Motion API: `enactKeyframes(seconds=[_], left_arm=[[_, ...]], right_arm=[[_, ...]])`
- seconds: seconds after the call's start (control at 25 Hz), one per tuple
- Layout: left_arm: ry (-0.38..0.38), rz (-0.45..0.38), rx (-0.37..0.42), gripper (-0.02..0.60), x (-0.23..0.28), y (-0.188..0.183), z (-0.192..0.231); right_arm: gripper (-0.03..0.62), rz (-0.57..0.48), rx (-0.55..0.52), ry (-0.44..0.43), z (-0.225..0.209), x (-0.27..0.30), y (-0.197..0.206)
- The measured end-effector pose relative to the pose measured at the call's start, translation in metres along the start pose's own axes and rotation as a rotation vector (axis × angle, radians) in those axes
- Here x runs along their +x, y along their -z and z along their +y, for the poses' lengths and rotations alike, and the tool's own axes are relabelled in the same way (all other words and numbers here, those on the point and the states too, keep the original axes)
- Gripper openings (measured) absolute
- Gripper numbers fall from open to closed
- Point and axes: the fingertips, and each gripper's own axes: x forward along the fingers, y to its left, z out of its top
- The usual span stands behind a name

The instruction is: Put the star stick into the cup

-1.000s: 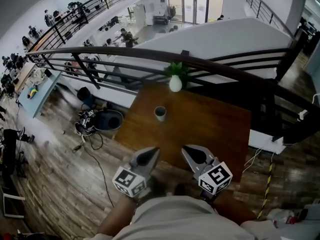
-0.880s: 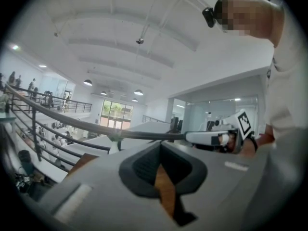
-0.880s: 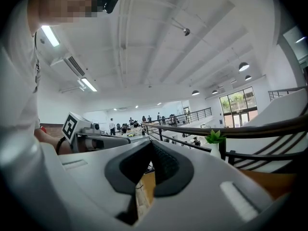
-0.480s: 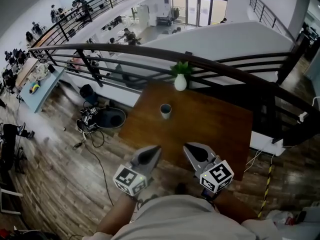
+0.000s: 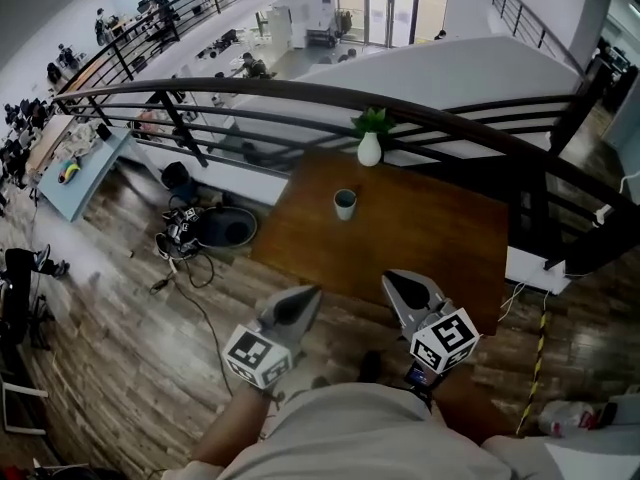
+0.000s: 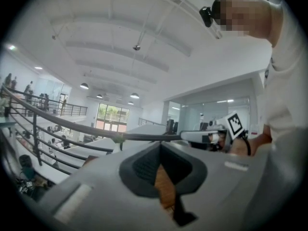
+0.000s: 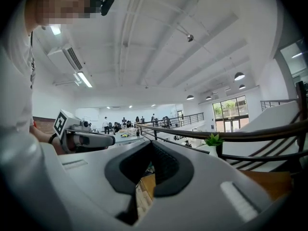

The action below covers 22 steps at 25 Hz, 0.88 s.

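A small pale cup (image 5: 345, 204) stands on the brown wooden table (image 5: 430, 238), toward its far left part. No star stick shows in any view. My left gripper (image 5: 303, 294) is held low, close to the person's body and over the floor at the table's near left corner, jaws together and empty. My right gripper (image 5: 393, 279) hovers over the table's near edge, also shut with nothing in it. In the left gripper view the left gripper (image 6: 160, 144) has its pads closed; the right gripper view shows the right gripper (image 7: 152, 143) the same way.
A white vase with a green plant (image 5: 369, 148) sits at the table's far edge, against a dark curved railing (image 5: 250, 93). Beyond the railing the floor drops to a lower level. Cables and a black round object (image 5: 222, 230) lie on the wood floor at the left.
The head view has shifted: table, cup and vase now sit a little further right and higher in the picture. Both grippers stay shut and near the body.
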Motion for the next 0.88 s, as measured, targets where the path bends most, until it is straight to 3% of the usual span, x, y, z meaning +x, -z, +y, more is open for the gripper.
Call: enactKeyframes(seconds=[0.56,0.88], left_arm=[[0.065,-0.013,0.015,0.002,-0.116,0.017,-0.029],[0.076,-0.014,-0.007,0.002,-0.154,0.032,-0.033]], right_arm=[[0.008,-0.012,-0.029,0.043,0.136,-0.038,0.025],[0.008,-0.001,-0.046,0.065,0.186,-0.050,0.035]])
